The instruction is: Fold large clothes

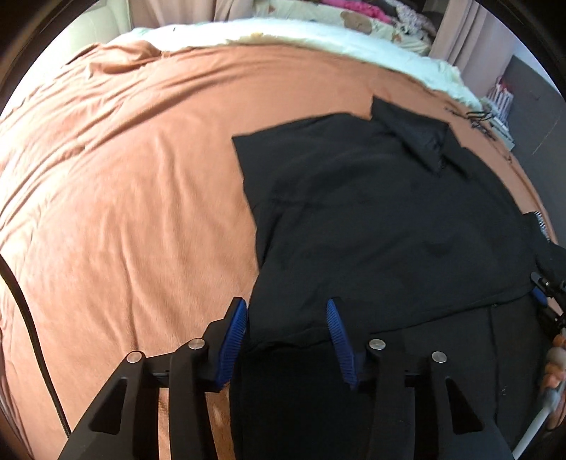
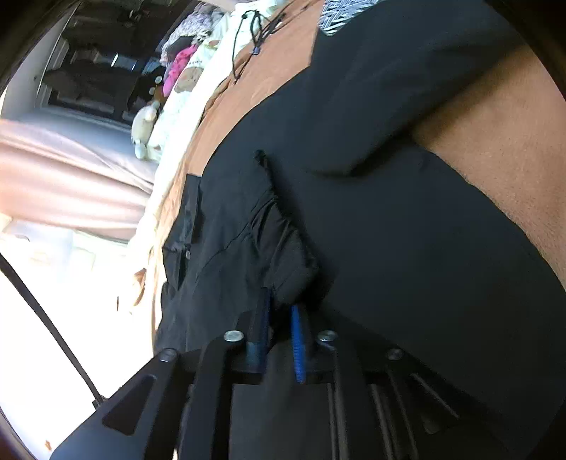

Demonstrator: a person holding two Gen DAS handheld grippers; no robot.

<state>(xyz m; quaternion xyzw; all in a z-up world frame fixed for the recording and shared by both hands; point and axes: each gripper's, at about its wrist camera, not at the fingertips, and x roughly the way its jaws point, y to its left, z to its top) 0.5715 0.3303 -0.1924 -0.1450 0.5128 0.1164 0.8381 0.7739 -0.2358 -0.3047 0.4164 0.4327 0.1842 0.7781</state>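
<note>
A large black garment point(image 1: 371, 219) lies spread flat on the right half of an orange bedspread point(image 1: 123, 194), its collar point(image 1: 414, 138) at the far end. My left gripper point(image 1: 286, 306) hovers over the garment's near left corner, its blue pads point(image 1: 235, 336) apart, the cloth's edge below the gap and neither pad pressing it. In the right wrist view my right gripper point(image 2: 279, 304) is shut on a bunched fold of the black garment point(image 2: 389, 230). The right gripper point(image 1: 544, 293) also shows at the left wrist view's right edge, at the garment's near right side, with a hand point(image 1: 555, 361) behind it.
A white fluffy blanket point(image 1: 318, 35) and patterned bedding with a pink item point(image 1: 353, 7) lie along the bed's far edge. A thin black cord point(image 1: 477, 118) rests near the collar. A black cable point(image 1: 28, 318) hangs at the left. Bare orange bedspread fills the left half.
</note>
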